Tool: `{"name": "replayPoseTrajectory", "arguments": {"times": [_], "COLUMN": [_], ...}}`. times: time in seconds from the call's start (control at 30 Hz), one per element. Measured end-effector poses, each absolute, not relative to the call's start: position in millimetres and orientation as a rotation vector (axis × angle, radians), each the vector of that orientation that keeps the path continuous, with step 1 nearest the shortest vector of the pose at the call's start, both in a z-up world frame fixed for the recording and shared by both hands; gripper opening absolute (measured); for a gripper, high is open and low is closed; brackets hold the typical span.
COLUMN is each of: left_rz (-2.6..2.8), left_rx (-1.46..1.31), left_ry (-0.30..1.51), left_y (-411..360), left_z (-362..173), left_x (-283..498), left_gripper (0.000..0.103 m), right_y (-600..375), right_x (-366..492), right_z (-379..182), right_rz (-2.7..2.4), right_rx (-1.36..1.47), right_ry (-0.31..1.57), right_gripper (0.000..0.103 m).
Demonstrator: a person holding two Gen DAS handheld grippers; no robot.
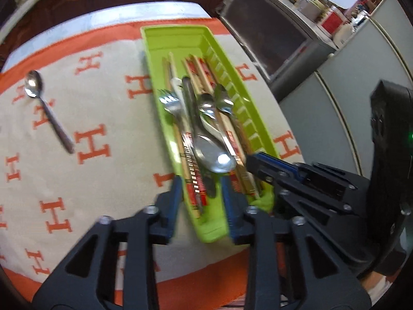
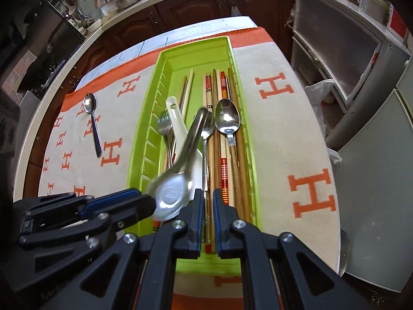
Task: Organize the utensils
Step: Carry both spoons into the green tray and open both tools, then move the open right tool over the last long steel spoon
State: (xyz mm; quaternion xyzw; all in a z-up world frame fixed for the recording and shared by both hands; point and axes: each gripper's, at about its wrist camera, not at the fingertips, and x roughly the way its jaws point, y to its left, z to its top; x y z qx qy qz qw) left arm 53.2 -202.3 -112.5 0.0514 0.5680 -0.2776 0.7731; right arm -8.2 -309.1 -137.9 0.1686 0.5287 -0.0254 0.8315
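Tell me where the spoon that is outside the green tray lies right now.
The lone spoon lies on the H-patterned cloth, left of the green tray in both wrist views, bowl toward the far edge, apart from the tray.

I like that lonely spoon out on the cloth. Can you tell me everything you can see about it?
The small spoon looks like shiny silver metal, with an oval bowl facing up that catches the light and a slim, plain handle. It lies flat and slanted on the beige cloth with orange H letters, its handle crossing some of the letters. It rests apart from the green tray, off to one side, and only the cloth touches it; no gripper is near it.
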Motion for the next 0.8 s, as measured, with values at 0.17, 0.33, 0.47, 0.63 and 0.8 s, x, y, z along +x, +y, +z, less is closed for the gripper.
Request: {"name": "replayPoseTrajectory", "arguments": {"times": [0.17,0.33,0.47,0.63,0.8], "left_rz": [-0.550,-0.500,-0.470,-0.425,-0.388], "left_rx": [0.044,-0.008,-0.042,-0.080,-0.132], "left_ry": [1.196,1.171,1.147,1.103,1.091], "left_y": [-182,-164,-150,-129,-97], "left_z": [-101,-94,-88,-77,-68], "left_x": [58,63,64,68,78], "left_gripper": [0.049,0.049,0.049,0.049,0.049], "right_y": [-313,-309,-302,-291,-278], "right_x": [-17,-22,-23,-24,-22], "right_z": [-133,-131,-127,-116,-107], "right_rz": [-0.072,-0.058,-0.047,-0.030,-0.007], "right_rx": [0.382,0.398,0.395,0.383,0.362], "right_ry": [1.094,1.098,1.089,1.067,1.057], "right_gripper": [0.008,0.008,0.008,0.008,0.008]}}
